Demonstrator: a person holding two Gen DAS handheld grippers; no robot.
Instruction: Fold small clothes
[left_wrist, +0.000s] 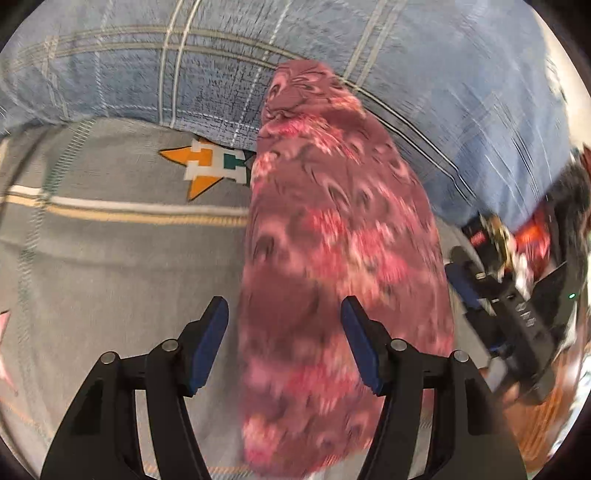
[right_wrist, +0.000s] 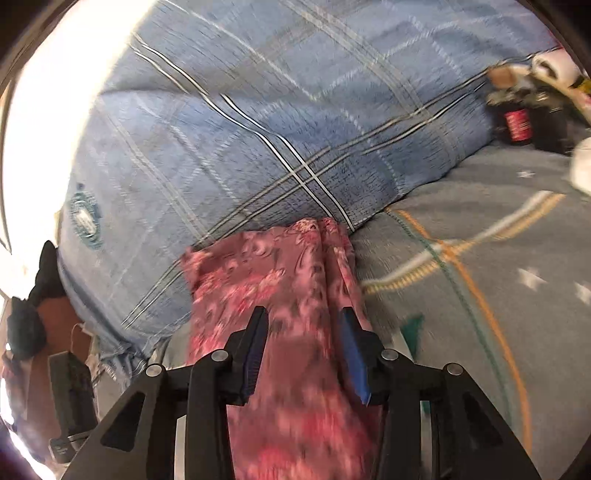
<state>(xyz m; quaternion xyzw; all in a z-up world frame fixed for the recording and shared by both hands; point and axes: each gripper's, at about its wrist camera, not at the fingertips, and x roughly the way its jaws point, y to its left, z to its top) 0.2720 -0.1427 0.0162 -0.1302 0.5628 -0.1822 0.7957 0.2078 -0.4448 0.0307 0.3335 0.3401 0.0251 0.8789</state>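
Observation:
A maroon and pink floral garment (left_wrist: 332, 236) lies as a long narrow strip on the grey bedsheet (left_wrist: 110, 277), its far end resting against a blue plaid pillow (left_wrist: 369, 48). My left gripper (left_wrist: 284, 314) hovers over the near part of the strip, open, with its blue pads standing apart on either side of the cloth. In the right wrist view the same garment (right_wrist: 280, 280) runs away from me towards the pillow (right_wrist: 258, 129). My right gripper (right_wrist: 303, 314) is open above it, the cloth showing between the pads without being pinched. Both views are blurred.
The sheet carries an orange star patch (left_wrist: 207, 166) and striped lines (right_wrist: 461, 258). A black device with blue parts (left_wrist: 517, 306) sits at the right edge of the left wrist view. A red-labelled dark bottle (right_wrist: 517, 125) and clutter stand at the far right.

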